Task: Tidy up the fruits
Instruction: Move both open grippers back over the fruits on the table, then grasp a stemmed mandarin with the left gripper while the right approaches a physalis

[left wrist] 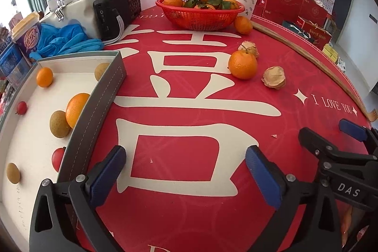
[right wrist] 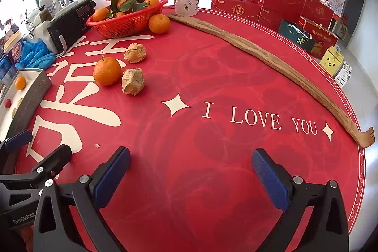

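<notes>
Grey-walled and white inside, a shallow tray (left wrist: 111,84) is seen at the far left of the left wrist view, holding small fruits: a little orange one, a larger orange, brownish-green ones and small red ones. Just right of the tray wall, the left gripper (left wrist: 185,171) is held over the bare red tablecloth (left wrist: 189,216), its blue-padded jaws spread wide with nothing between them.

Ahead of it and somewhat to the right, a loose orange (left wrist: 242,64) is seen on the cloth, roundish with no long axis to speak of, with two papery husks (left wrist: 274,77) set just beside it. Farther back, a red basket (left wrist: 200,15) of leafy oranges is placed, with another orange (left wrist: 242,24) touching its right side.

At the right, the right gripper (right wrist: 190,175) is likewise held released and empty over the cloth. From it, the loose orange lies ahead and well to the left, so the left gripper is judged the nearer. Open cloth lies between both grippers and the fruit; a long wooden back scratcher (right wrist: 267,56) is laid along the right edge, well clear.
</notes>
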Tool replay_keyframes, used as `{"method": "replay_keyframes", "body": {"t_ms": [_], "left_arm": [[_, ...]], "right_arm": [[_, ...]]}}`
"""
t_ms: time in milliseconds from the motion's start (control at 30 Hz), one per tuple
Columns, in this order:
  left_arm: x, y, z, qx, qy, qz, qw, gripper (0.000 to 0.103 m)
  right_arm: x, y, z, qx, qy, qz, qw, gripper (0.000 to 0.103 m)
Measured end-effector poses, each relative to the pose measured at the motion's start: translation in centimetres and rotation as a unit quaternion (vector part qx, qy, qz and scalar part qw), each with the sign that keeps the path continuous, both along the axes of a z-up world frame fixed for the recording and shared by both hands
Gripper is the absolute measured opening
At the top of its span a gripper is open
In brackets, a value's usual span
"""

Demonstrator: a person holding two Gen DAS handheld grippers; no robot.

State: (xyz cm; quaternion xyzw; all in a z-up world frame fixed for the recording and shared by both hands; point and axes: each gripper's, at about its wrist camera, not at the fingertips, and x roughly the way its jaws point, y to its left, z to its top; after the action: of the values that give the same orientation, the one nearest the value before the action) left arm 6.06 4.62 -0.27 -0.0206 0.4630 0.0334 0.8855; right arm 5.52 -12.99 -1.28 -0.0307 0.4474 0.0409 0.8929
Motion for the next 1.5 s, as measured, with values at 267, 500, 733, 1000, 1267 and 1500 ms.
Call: {"method": "replay_keyframes", "body": {"t_ms": [267, 500, 733, 1000, 1267, 1500], "left_arm": [[-0.2, -0.1, 0.0, 0.002, -0.004, -0.005, 1.0000, 0.102], [-0.1, -0.1, 0.0, 0.001, -0.004, -0.009, 0.9999, 0.102], [0.9, -0.7, 0.5, 0.005, 0.024, -0.023, 0.9995, 0.098], [5.2, -3.9, 2.7, 0.045, 0.006, -0.068, 0.9967, 0.096], [9.2, -5.0, 1.0, 0.066, 0.015, -0.096, 0.9931, 0.093], [11.5, -4.9, 0.7, 0.024, 0.015, -0.091, 0.9955, 0.075]], "right_arm": [[0.1, 0.1, 0.0, 0.000, -0.001, -0.001, 1.000, 0.103], [0.2, 0.1, 0.0, 0.000, 0.001, 0.003, 1.000, 0.103], [1.1, -0.2, 0.1, -0.002, 0.023, 0.023, 0.999, 0.103], [1.9, -2.7, 0.2, -0.004, 0.051, 0.017, 0.999, 0.103], [1.7, -3.2, 0.2, -0.005, 0.053, 0.022, 0.998, 0.103], [1.5, -3.2, 0.1, -0.004, 0.046, 0.020, 0.999, 0.103]]}}
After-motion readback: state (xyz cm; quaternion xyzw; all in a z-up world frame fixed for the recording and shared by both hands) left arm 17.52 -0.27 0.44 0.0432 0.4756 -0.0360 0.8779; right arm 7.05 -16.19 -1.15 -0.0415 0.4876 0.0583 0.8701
